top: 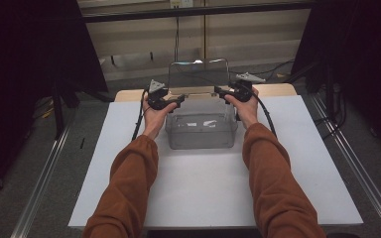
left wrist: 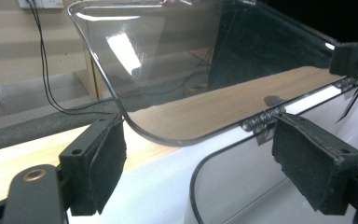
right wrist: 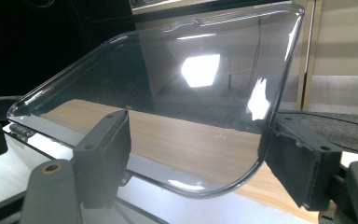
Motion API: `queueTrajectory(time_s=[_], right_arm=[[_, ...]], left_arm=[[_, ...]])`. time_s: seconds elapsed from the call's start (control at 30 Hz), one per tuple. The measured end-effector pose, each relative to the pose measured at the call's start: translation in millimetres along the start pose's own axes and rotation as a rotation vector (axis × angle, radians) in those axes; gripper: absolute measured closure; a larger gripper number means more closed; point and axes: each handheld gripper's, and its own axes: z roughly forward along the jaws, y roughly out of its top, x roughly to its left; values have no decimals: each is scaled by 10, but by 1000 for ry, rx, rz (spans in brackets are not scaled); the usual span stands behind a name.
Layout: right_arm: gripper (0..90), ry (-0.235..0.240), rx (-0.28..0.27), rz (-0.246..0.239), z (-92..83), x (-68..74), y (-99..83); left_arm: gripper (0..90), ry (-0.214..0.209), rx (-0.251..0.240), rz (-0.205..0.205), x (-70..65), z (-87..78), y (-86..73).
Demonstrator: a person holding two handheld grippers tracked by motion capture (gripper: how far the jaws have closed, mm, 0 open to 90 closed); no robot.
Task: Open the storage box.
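A clear plastic box [top: 201,130] stands on the white table top [top: 297,163], and its hinged clear lid [top: 198,74] is raised upright at the back. My left gripper [top: 181,100] is at the lid's lower left corner and my right gripper [top: 219,92] at its lower right. In the left gripper view the lid [left wrist: 177,70] has its rounded corner between my wide-apart jaws, left gripper [left wrist: 200,140]; the right pad [left wrist: 307,158] is clear of it. In the right gripper view the lid [right wrist: 177,93] sits between the jaws, right gripper [right wrist: 198,135], and its edge meets the right pad [right wrist: 293,158].
A strip of wooden table [top: 278,89] shows behind the white top. Past it lie a grey floor and cables [top: 278,67] along a pale wall. Metal rails [top: 357,168] run beside the table on both sides. Dark curtains hang at left and right.
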Motion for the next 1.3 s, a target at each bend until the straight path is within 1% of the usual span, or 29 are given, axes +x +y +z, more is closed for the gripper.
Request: queueTrajectory(time_s=[0.03,0.1,0.17,0.2,0.43,0.47,0.5,0.53,0.57,0.6,0.63,0.67,0.7,0.73,0.77,0.8,0.87,0.9,1.0,1.03,1.07,1.1,1.13,1.2,1.23,1.3], right_arm=[[239,0,-1,6,1,-2,-4],[240,-2,-1,9,2,-1,-6],[240,-5,1,11,1,3,-4],[240,-6,1,15,1,3,-7],[224,-13,3,46,7,-4,-16],[196,-26,-1,43,9,-1,-19],[191,-39,-4,27,8,6,-17],[191,-39,-4,27,8,6,-17],[189,-46,-5,10,5,13,-12],[184,-50,-5,6,6,17,-9],[312,-7,-5,10,5,19,-8],[312,-7,-5,10,5,19,-8],[275,-21,-7,-13,6,42,-5],[275,-21,-7,-13,6,42,-5],[269,-18,-8,-6,6,37,-8],[259,-19,-8,1,4,31,-10],[254,-23,-10,1,3,31,-12],[243,-30,-9,-11,-1,37,-9],[192,-54,-12,-25,-5,39,-5],[192,-54,-12,-25,-5,39,-5],[192,-56,-11,-38,-15,46,-1],[192,-56,-11,-38,-15,46,-1],[190,-56,-5,-49,-30,55,10],[189,-61,-2,-72,-46,68,22],[187,-64,-1,-75,-52,75,26],[186,-65,2,-80,-69,83,29]], left_arm=[[187,-3,4,-4,-5,5,-7],[201,-17,15,6,-23,25,-27],[199,-25,19,5,-53,46,-43],[205,-18,13,2,-46,44,-43],[220,-24,30,18,-49,41,-47],[228,-24,30,18,-54,45,-52],[234,-28,42,14,-57,50,-62],[234,-28,42,14,-57,50,-62],[234,-35,56,-4,-46,51,-65],[233,-48,62,-44,-31,55,-69],[233,-58,72,-75,-22,55,-74],[233,-62,81,-82,-14,51,-77],[241,-60,91,-57,-15,40,-75],[250,-60,91,-57,-15,40,-75],[250,-56,96,-39,-18,35,-72],[252,-55,94,-36,-23,34,-71],[247,-57,101,-44,-22,32,-73],[247,-59,104,-51,-19,32,-75],[247,-64,118,-43,-12,23,-81],[247,-67,120,-45,-12,21,-82],[244,-68,121,-47,-14,20,-83],[244,-67,123,-50,-17,20,-83],[229,-60,122,-67,-18,18,-87],[187,-53,124,-68,-20,13,-88],[180,-41,124,-56,-27,4,-87],[177,-38,121,-54,-36,3,-87]])
